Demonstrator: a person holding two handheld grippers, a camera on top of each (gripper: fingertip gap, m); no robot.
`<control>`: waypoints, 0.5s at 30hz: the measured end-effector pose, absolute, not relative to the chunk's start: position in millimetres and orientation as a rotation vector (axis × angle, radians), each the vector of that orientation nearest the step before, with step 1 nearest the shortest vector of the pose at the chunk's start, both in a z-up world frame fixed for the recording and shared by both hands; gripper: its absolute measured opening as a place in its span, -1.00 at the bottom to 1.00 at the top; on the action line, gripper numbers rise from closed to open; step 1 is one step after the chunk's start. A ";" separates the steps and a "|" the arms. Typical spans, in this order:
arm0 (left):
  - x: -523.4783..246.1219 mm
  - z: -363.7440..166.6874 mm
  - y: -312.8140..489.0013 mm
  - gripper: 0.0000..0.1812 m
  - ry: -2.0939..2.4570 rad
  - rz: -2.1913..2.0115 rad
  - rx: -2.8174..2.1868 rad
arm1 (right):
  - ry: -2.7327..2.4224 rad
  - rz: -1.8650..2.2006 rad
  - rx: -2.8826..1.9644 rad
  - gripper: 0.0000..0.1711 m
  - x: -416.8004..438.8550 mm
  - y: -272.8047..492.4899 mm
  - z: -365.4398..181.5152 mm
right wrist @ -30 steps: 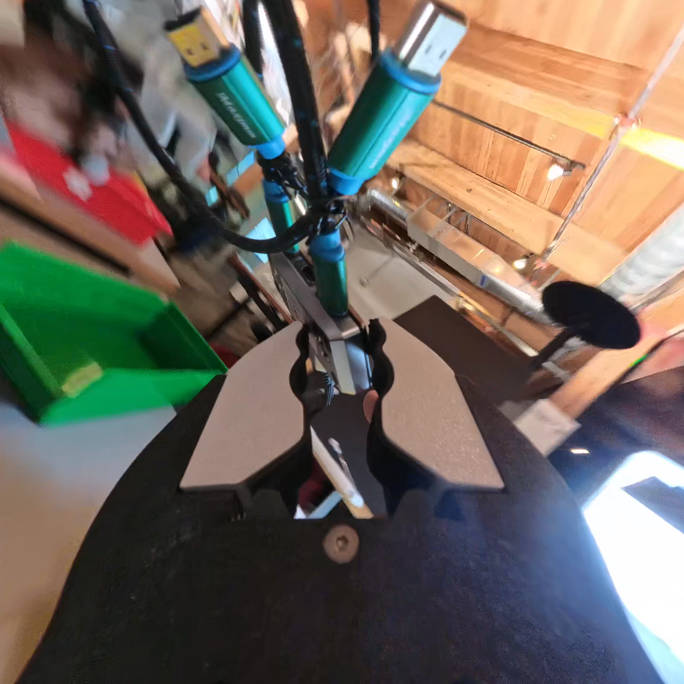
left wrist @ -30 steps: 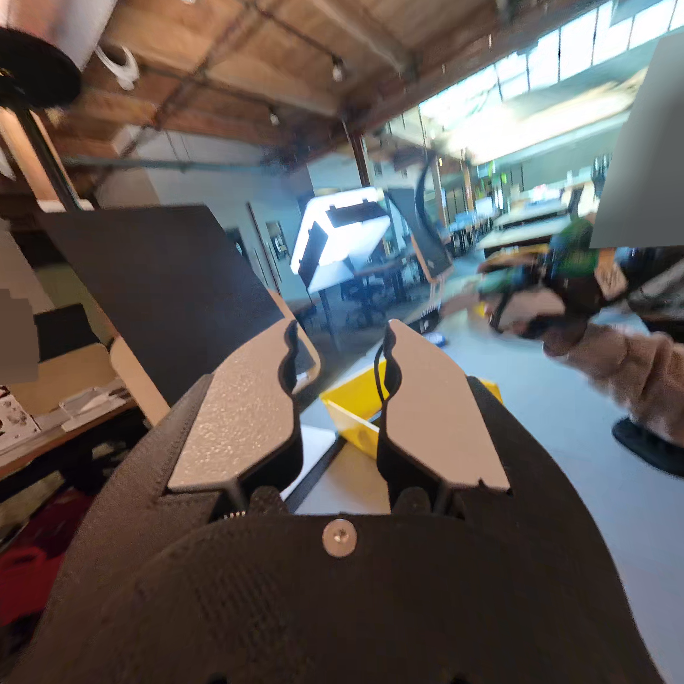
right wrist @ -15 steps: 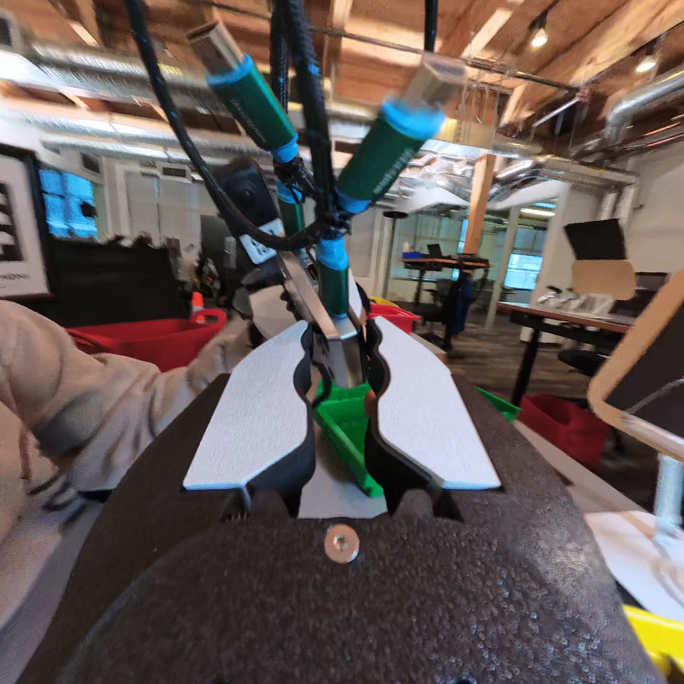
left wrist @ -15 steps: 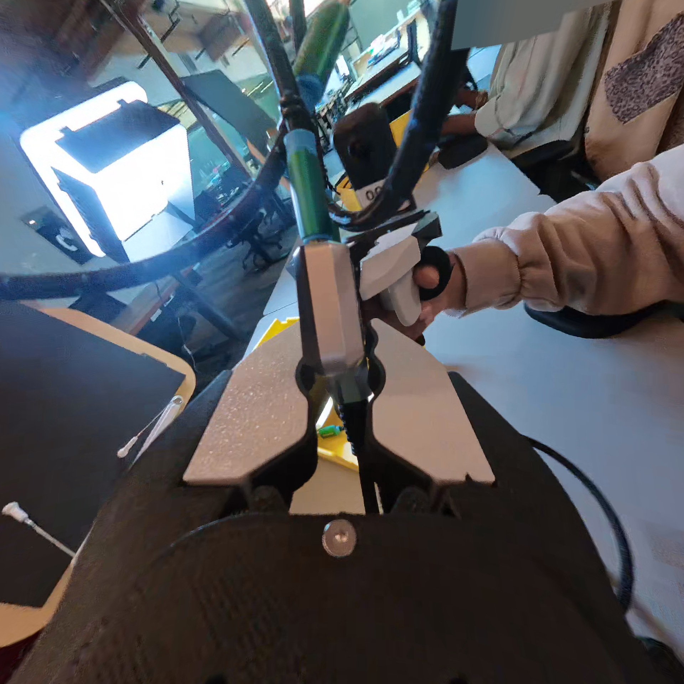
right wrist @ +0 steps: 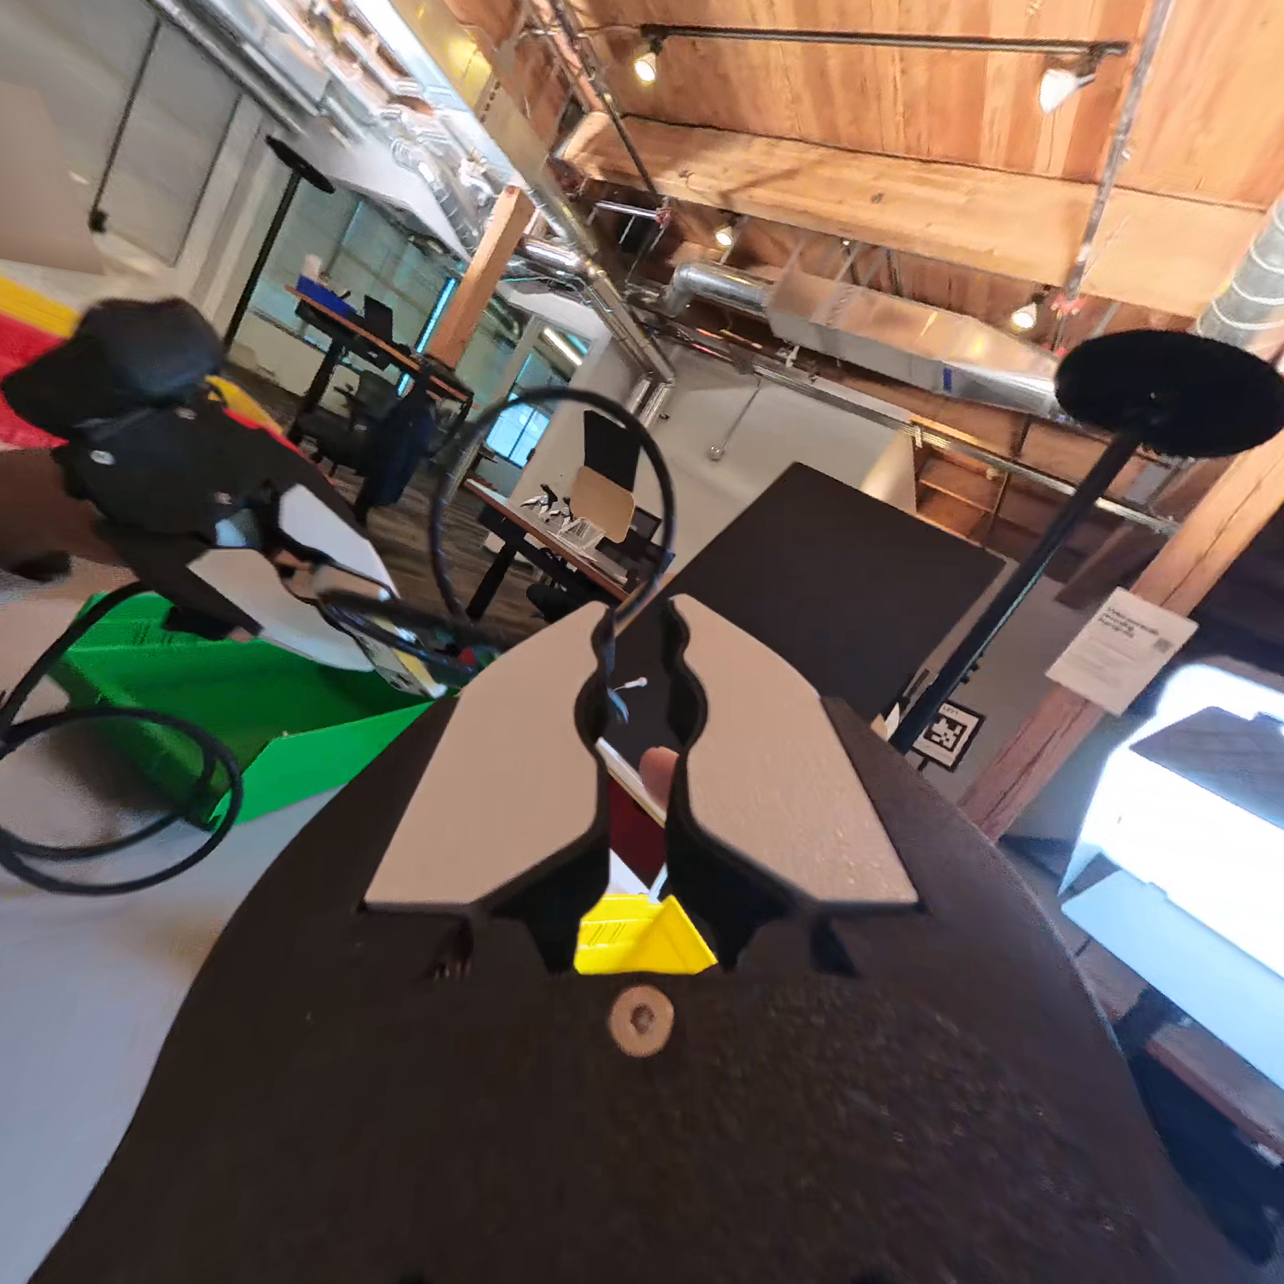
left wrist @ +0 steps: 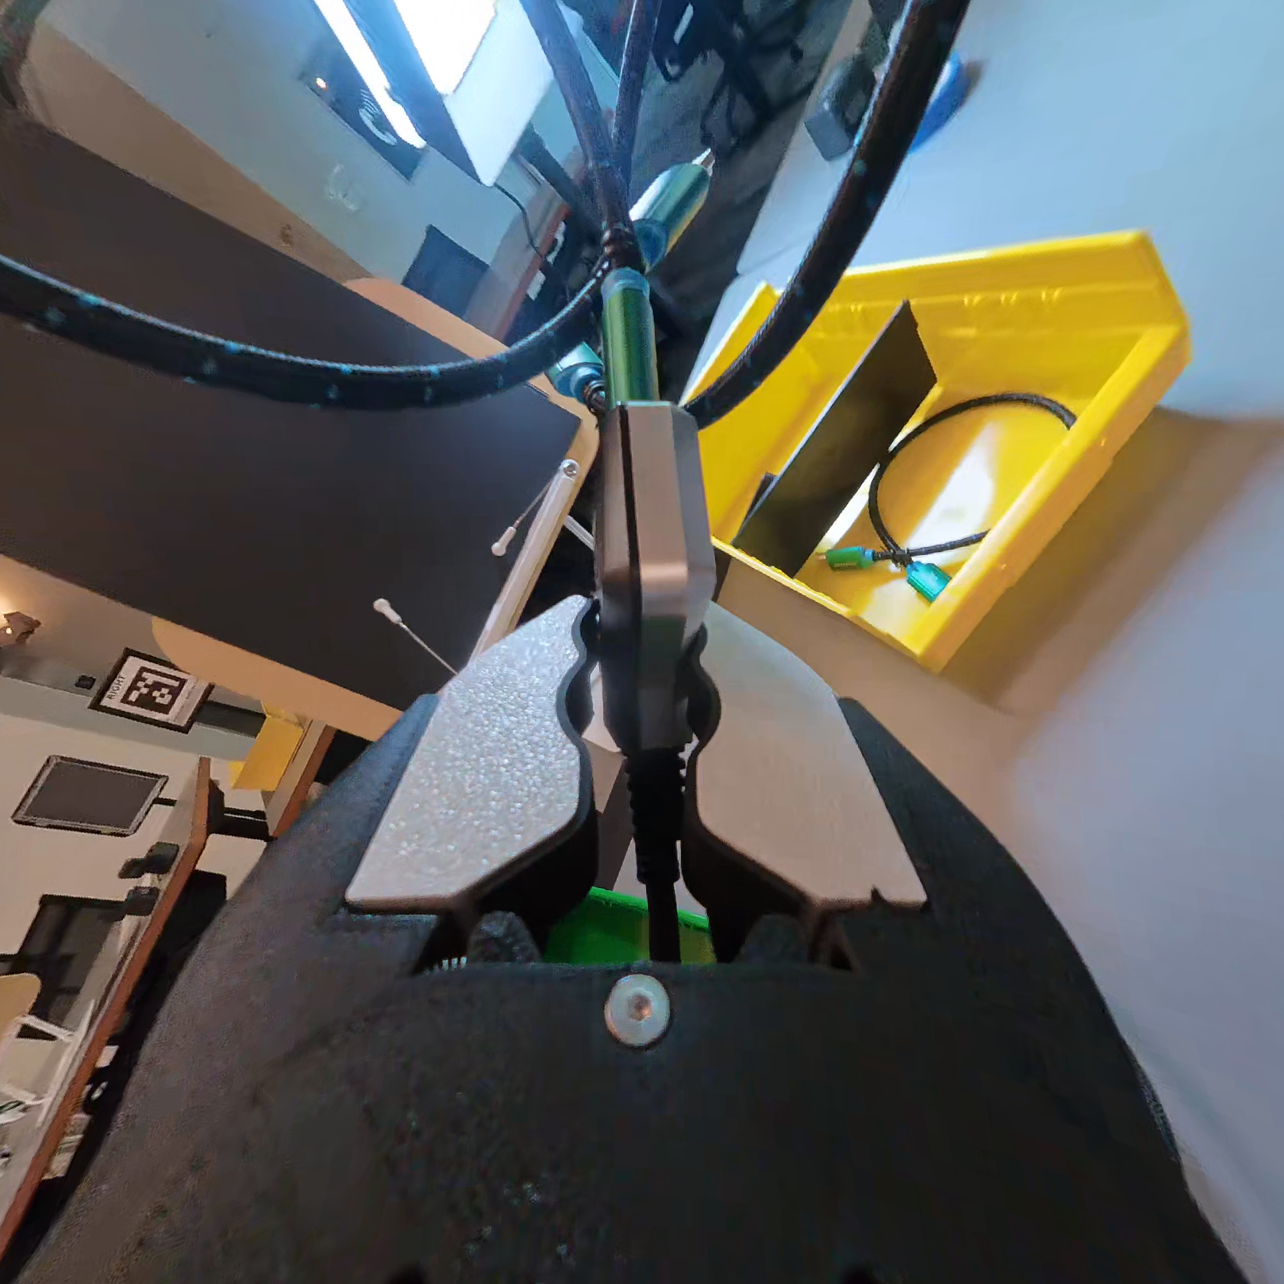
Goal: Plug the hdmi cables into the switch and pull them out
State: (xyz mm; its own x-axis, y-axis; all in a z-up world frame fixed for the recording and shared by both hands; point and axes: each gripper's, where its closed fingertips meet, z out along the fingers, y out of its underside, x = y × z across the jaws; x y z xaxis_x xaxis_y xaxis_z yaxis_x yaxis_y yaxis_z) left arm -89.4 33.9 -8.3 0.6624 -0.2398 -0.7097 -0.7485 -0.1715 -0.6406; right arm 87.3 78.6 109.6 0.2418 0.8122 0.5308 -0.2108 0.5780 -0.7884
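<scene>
My left gripper [left wrist: 649,618] is shut on the grey metal hdmi switch [left wrist: 653,528], which stands up between the fingers. A green hdmi plug [left wrist: 629,347] sits in the switch's far end, and black braided cables [left wrist: 333,375] hang around it. The switch's own thin black lead [left wrist: 656,834] runs back between the fingers. My right gripper [right wrist: 636,611] is open by a narrow gap and holds nothing; a thin black cable loop [right wrist: 660,472] passes by its left fingertip. The right wrist view shows the left gripper [right wrist: 278,604] with the blurred switch [right wrist: 389,639] at the left.
A yellow bin [left wrist: 1042,292] with a black divider holds another green-plugged cable [left wrist: 903,556] to the right of the switch. A green bin [right wrist: 208,681] lies under the left gripper. A black cable coil [right wrist: 139,875] rests on the white table. A black board [right wrist: 834,556] stands behind. About 20 cm separates my left fingertips from my right.
My right gripper has let go of the switch and drawn away. My left gripper, open a second ago, has closed on the switch and swung it toward the yellow bin.
</scene>
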 end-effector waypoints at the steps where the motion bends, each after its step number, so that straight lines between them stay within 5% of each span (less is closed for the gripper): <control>1: -85.2 -15.1 37.9 -0.75 0.830 0.567 -1.743 | -1.153 0.741 -0.641 -0.90 84.0 69.5 106.8; 8: -57.0 -60.4 59.7 -0.75 1.008 0.652 -1.821 | -1.534 0.273 -0.597 -0.89 24.5 56.1 25.7; 10: -56.1 -67.6 61.9 -0.74 1.030 0.657 -1.839 | -1.687 0.115 -0.611 -0.73 12.4 68.2 -13.4; 15: -68.6 -79.2 61.9 -0.74 1.076 0.711 -1.883 | -1.844 0.212 -0.602 -0.71 -4.1 58.5 -53.4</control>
State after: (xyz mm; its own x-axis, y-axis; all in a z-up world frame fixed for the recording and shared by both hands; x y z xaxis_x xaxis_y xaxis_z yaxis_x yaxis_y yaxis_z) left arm -68.6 61.9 -79.2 0.4718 -0.4070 -0.7822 -0.8791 -0.2855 -0.3817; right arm -4.1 58.5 -53.4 -0.2412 0.5006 0.8314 0.2993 0.8533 -0.4270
